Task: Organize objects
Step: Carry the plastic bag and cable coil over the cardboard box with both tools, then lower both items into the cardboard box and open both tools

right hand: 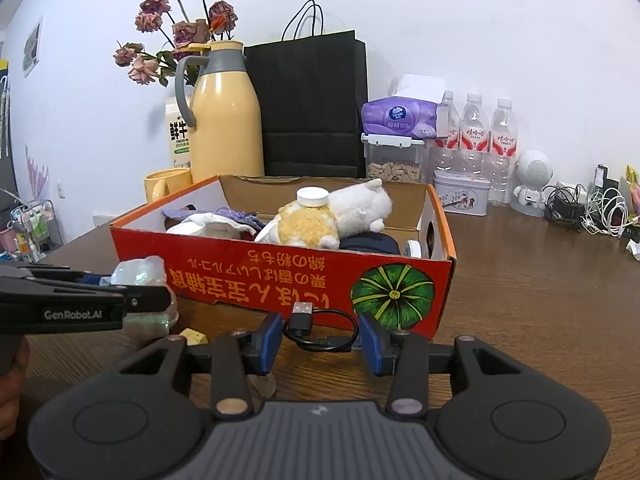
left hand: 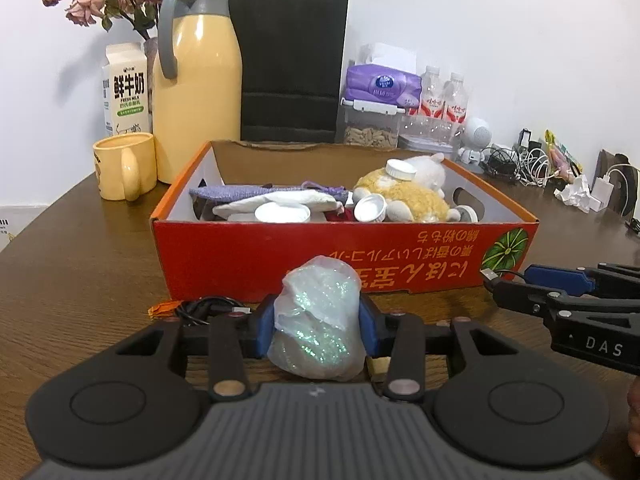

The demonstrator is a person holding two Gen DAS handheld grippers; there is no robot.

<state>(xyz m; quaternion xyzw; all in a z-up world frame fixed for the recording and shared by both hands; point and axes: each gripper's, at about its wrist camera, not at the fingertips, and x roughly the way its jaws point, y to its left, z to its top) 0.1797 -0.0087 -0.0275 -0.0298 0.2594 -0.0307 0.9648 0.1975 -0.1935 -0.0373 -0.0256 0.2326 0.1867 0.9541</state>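
Observation:
A clear plastic bag of glitter (left hand: 320, 320) sits between the blue pads of my left gripper (left hand: 316, 322), which press on its sides just above the brown table. The bag (right hand: 140, 270) and the left gripper (right hand: 154, 300) also show at the left of the right wrist view. My right gripper (right hand: 320, 340) is shut on a coiled black USB cable (right hand: 320, 326), whose plug pokes forward. In the left wrist view the right gripper (left hand: 506, 284) enters from the right. Both hover in front of the red cardboard box (left hand: 320, 252), which holds a plush toy (left hand: 404, 196), cloths and white lids.
Behind the box stand a yellow mug (left hand: 124, 168), a yellow thermos jug (left hand: 196, 92), a milk carton (left hand: 126, 88), a black paper bag (left hand: 290, 68), a tissue pack and water bottles (right hand: 476, 136). Another black cable (left hand: 208, 308) and an orange scrap (left hand: 162, 308) lie on the table. Tangled chargers (right hand: 588, 208) sit far right.

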